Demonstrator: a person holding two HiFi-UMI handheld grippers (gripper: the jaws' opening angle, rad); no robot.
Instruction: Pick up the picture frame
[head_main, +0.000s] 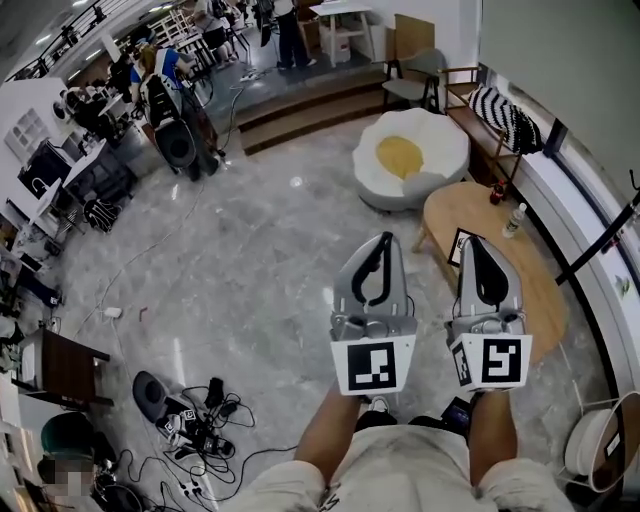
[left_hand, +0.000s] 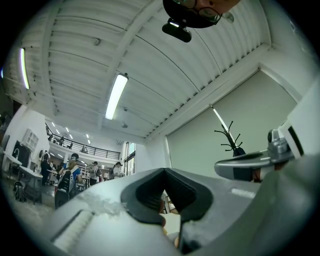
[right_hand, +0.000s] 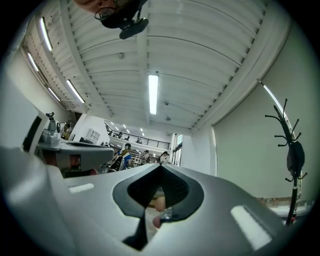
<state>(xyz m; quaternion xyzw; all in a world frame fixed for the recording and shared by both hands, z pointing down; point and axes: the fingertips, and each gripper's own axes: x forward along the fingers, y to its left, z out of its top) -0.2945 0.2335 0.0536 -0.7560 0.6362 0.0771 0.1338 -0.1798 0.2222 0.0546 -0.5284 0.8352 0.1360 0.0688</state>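
Observation:
The picture frame, black-edged with a white middle, lies on the oval wooden table at the right of the head view. My right gripper hides part of it; how high the gripper is above the table I cannot tell. My left gripper is held beside it, over the marble floor left of the table. Both point forward and slightly up, jaws shut with nothing between them. The left gripper and the right gripper fill the bottom of their own views, which face the ceiling; no frame shows there.
A white-and-yellow egg-shaped beanbag sits beyond the table. A clear bottle and a small red one stand on the table's far side. Cables and gear litter the floor at lower left. A coat stand stands by the wall.

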